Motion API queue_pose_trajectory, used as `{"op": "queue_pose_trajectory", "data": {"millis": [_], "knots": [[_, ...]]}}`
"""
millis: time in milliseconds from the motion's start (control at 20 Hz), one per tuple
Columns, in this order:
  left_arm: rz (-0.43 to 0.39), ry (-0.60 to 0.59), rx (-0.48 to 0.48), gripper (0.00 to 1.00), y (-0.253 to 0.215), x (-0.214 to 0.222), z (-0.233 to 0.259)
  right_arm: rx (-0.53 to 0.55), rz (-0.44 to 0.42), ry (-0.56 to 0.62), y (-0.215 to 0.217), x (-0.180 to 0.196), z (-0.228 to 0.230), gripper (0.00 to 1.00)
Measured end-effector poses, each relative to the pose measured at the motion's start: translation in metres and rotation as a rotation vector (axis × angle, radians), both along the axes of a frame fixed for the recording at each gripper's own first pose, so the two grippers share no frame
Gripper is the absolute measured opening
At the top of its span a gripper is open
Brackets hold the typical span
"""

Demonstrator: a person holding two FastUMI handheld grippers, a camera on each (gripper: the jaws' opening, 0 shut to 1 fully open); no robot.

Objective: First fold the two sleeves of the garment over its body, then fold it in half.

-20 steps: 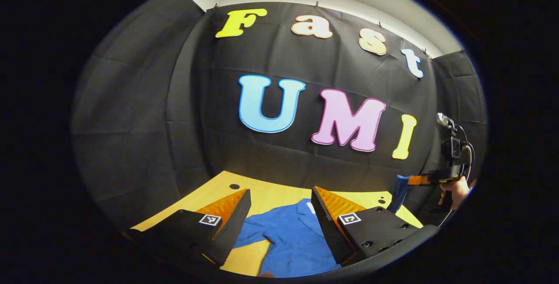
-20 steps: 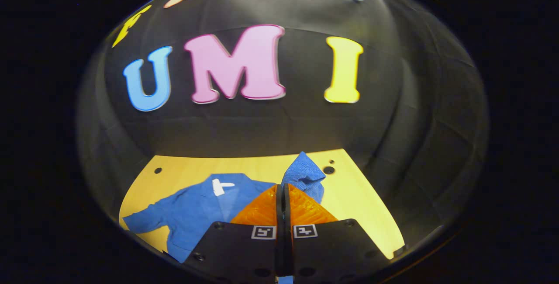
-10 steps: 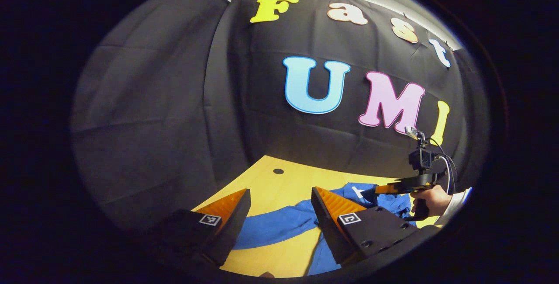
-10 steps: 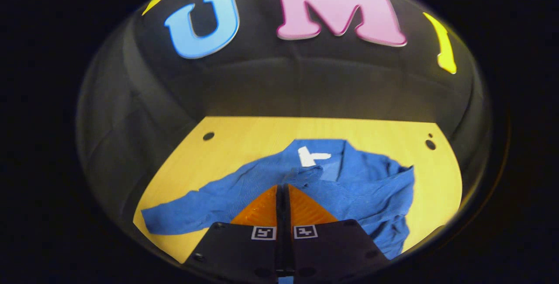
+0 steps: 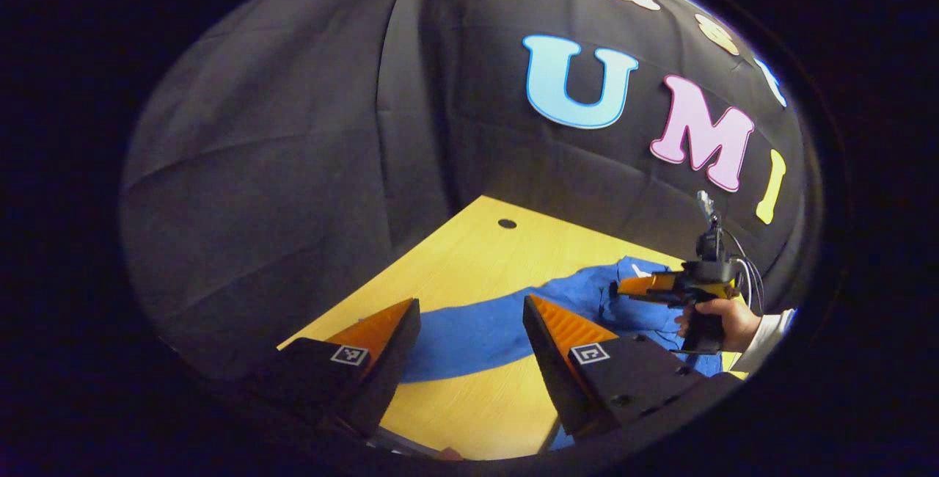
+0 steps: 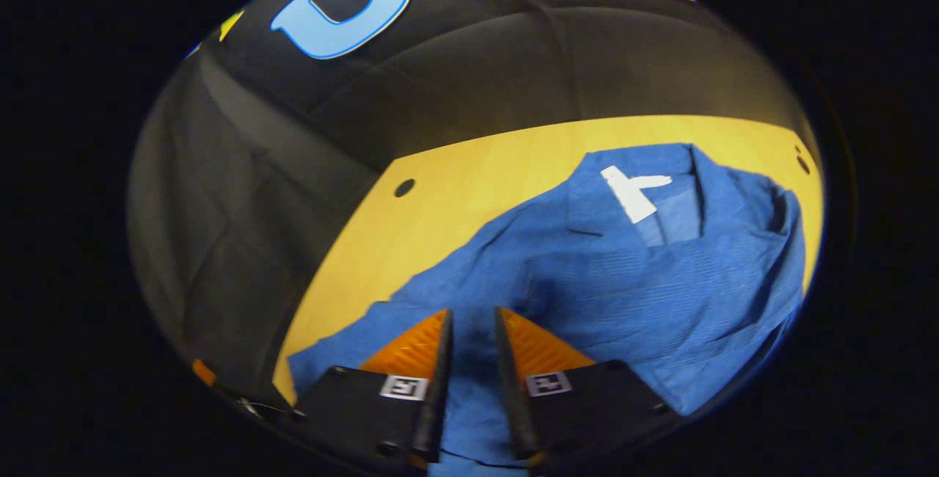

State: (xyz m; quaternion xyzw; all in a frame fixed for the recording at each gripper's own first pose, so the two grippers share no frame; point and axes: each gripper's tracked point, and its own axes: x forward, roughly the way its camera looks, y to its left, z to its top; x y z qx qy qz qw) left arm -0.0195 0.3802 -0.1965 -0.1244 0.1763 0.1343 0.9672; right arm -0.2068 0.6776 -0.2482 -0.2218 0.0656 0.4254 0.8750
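Garment (image 6: 631, 279), blue, white neck label (image 6: 632, 193) unreadable, on wooden table (image 6: 469, 183)

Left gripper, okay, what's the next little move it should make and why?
Probably lower the left gripper onto the outstretched sleeve and close on it. Its fingers stand wide open above that sleeve, which lies flat on the table, not yet folded over the shirt's body. The right gripper has its fingers parted over the shirt.
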Motion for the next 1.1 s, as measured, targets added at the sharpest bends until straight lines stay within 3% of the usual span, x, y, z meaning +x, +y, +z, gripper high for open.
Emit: {"op": "queue_pose_trajectory", "data": {"millis": [150,550,800,1100], "knots": [[0.007,0.019,0.0,0.83,0.012,0.001,-0.02,-0.024,0.03,-0.045,-0.015,-0.019,0.013,0.88],[0.083,0.22,-0.044,0.83,0.059,0.012,-0.105,-0.036,0.165,-0.224,-0.114,-0.118,0.071,0.89],[0.156,0.327,-0.042,0.84,0.092,0.009,-0.137,0.024,0.12,-0.237,-0.167,-0.134,0.098,0.88],[0.148,0.443,-0.076,0.83,0.089,0.013,-0.171,0.1,0.087,-0.23,-0.201,-0.145,0.115,0.88]]}}
